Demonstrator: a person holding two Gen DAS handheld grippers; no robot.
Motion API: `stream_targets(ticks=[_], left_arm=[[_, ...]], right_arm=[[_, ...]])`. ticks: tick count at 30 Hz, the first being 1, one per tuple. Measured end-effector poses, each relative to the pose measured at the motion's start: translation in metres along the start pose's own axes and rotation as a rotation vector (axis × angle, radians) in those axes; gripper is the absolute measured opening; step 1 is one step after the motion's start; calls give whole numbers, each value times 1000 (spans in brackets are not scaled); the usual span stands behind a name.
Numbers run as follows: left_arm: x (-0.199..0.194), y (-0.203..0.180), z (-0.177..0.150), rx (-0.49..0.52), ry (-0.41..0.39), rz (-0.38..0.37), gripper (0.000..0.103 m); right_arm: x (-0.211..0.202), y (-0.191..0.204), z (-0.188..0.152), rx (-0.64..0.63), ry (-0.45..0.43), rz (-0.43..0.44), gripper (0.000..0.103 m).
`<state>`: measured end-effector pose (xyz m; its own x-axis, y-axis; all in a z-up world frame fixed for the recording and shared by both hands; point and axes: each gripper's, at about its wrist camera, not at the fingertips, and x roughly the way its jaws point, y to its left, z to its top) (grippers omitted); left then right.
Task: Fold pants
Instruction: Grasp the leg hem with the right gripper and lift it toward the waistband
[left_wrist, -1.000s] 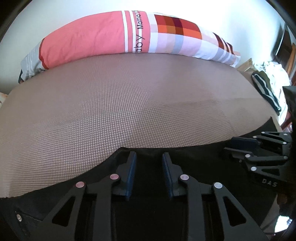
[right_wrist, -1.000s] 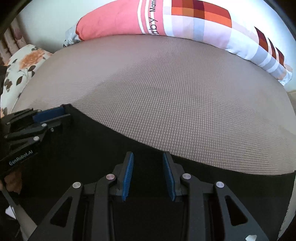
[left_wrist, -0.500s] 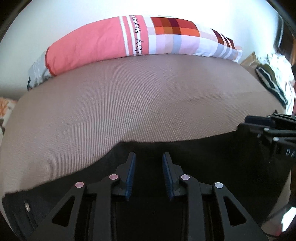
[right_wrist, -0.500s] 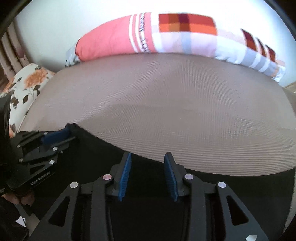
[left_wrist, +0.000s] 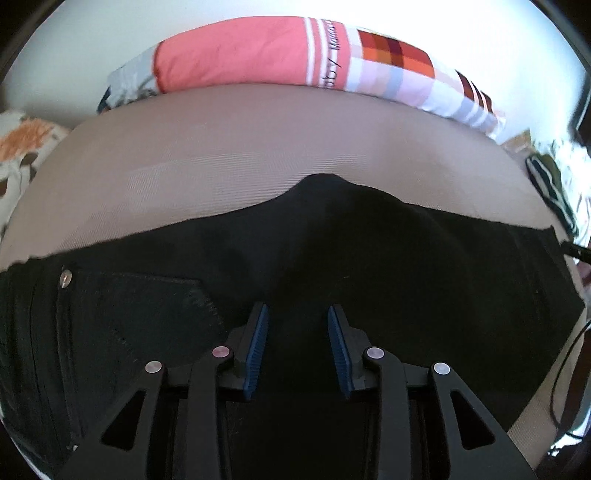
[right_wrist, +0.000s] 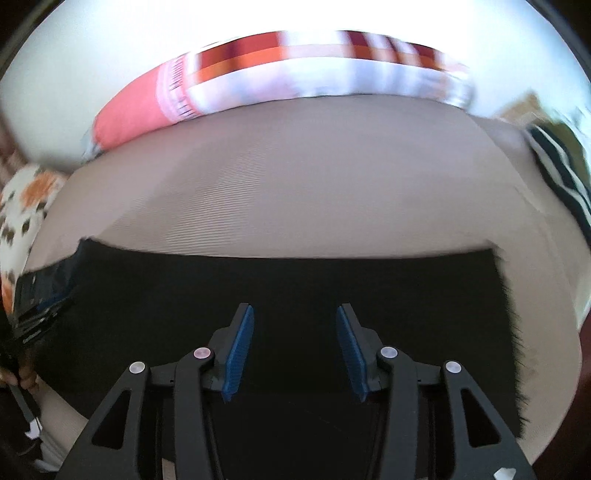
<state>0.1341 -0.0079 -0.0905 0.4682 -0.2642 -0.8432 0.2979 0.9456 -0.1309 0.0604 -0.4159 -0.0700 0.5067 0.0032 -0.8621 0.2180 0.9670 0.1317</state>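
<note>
- The black pants (left_wrist: 369, 258) lie flat across the near side of the brown bed (left_wrist: 258, 147).
- The left gripper (left_wrist: 297, 350) hangs over them. Its jaws are opening, with nothing pinched between them.
- The right gripper (right_wrist: 293, 352) hangs over the pants too. Its jaws are opening, a bit wider, holding nothing.
- A long pink pillow (left_wrist: 240, 55) lies along the far side.

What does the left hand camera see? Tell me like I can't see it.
Black pants lie spread across a tan bed, and the left gripper hangs over them with its jaws opening, gripping nothing. A pink and checked pillow lies along the far edge.
</note>
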Motion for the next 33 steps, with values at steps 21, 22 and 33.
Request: stream_targets(ticks=[21, 22, 33], left_arm=[[-6, -62, 3, 32, 71, -10, 56], [-6, -66, 4, 33, 73, -21, 56], [6, -86, 4, 27, 98, -18, 57]], right_arm=[[17, -209, -18, 351, 184, 287, 36], [17, -212, -19, 350, 184, 302, 35], [35, -210, -5, 289, 173, 420, 19]])
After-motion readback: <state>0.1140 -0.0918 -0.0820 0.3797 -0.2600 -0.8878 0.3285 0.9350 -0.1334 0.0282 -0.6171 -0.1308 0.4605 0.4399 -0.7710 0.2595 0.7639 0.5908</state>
